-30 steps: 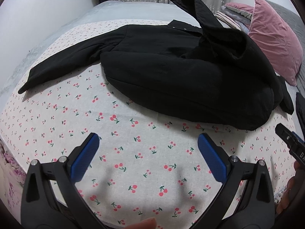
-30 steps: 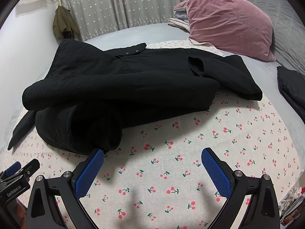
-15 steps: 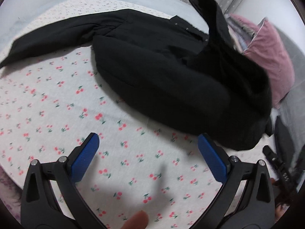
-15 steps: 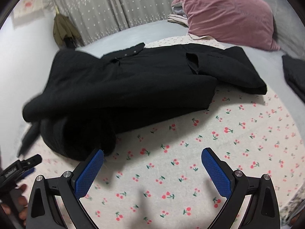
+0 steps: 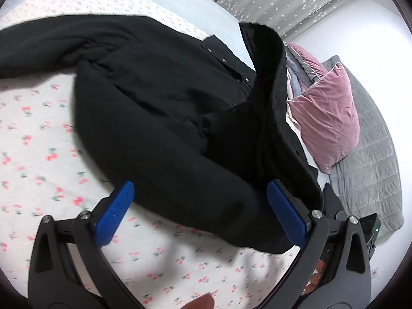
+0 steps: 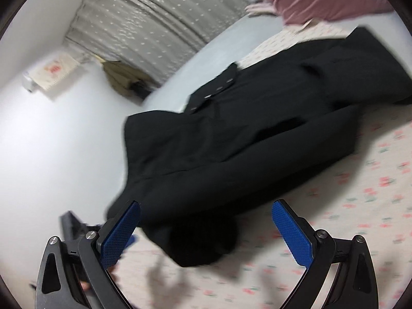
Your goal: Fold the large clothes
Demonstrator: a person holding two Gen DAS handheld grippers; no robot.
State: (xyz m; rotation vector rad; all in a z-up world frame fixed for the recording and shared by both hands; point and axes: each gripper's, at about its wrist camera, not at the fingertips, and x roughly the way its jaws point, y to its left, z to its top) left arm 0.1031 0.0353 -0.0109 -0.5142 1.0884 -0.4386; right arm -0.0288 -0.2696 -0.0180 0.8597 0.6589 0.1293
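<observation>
while the big black padded coat [image 5: 164, 118] lies half folded on the cherry-print white bedsheet [image 5: 38, 154], the left gripper [image 5: 200, 213] and right gripper [image 6: 206, 231] both stand spread wide, its near edge between their blue pads.

Over the last second both grippers have closed in on the black coat [image 5: 164, 118], whose near hem now reaches between the blue pads of the left gripper [image 5: 198, 211] instead of lying well ahead of them. The right gripper [image 6: 206, 229] has tilted and swung toward the bunched left end, which now sits between its spread fingers.
</observation>
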